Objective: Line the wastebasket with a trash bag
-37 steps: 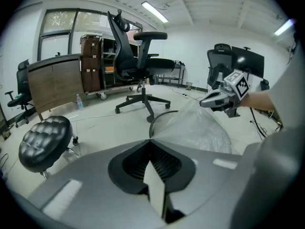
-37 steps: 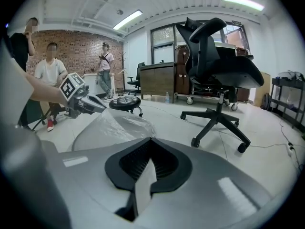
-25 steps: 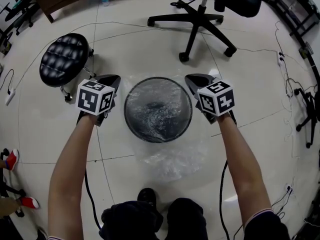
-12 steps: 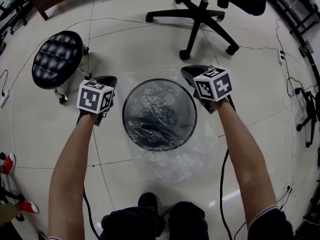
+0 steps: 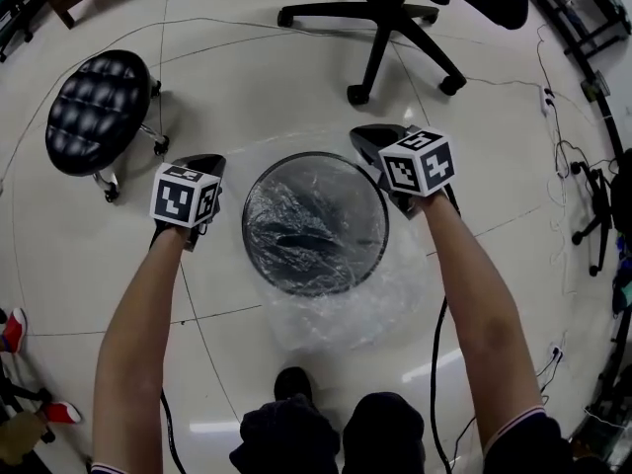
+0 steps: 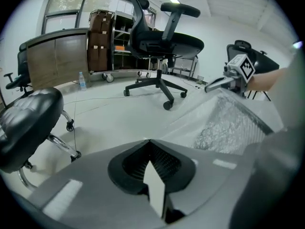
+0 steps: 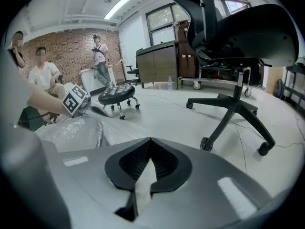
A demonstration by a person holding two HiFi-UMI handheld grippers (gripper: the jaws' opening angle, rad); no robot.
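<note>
The round black wastebasket (image 5: 246, 227) stands on the floor between my two arms. A clear trash bag (image 5: 341, 316) lies over its mouth and spreads onto the floor around it, mostly towards me. My left gripper (image 5: 208, 163) is at the basket's left side, shut on the bag's edge; a strip of film shows between its jaws (image 6: 149, 143). My right gripper (image 5: 364, 137) is at the basket's far right rim, also shut on the film (image 7: 150, 141). The crinkled bag (image 6: 228, 124) stretches between the two grippers.
A black office chair (image 5: 393, 16) stands beyond the basket, and a padded black stool (image 5: 94, 107) is at the far left. Thin cables (image 5: 553, 117) run across the tiled floor. My shoes (image 5: 292, 384) are just behind the bag. People (image 7: 42, 73) stay by a brick wall.
Both grippers have sunk beside the basket with the bag's edge in them. The film now spreads wider round the rim and further over the floor.
</note>
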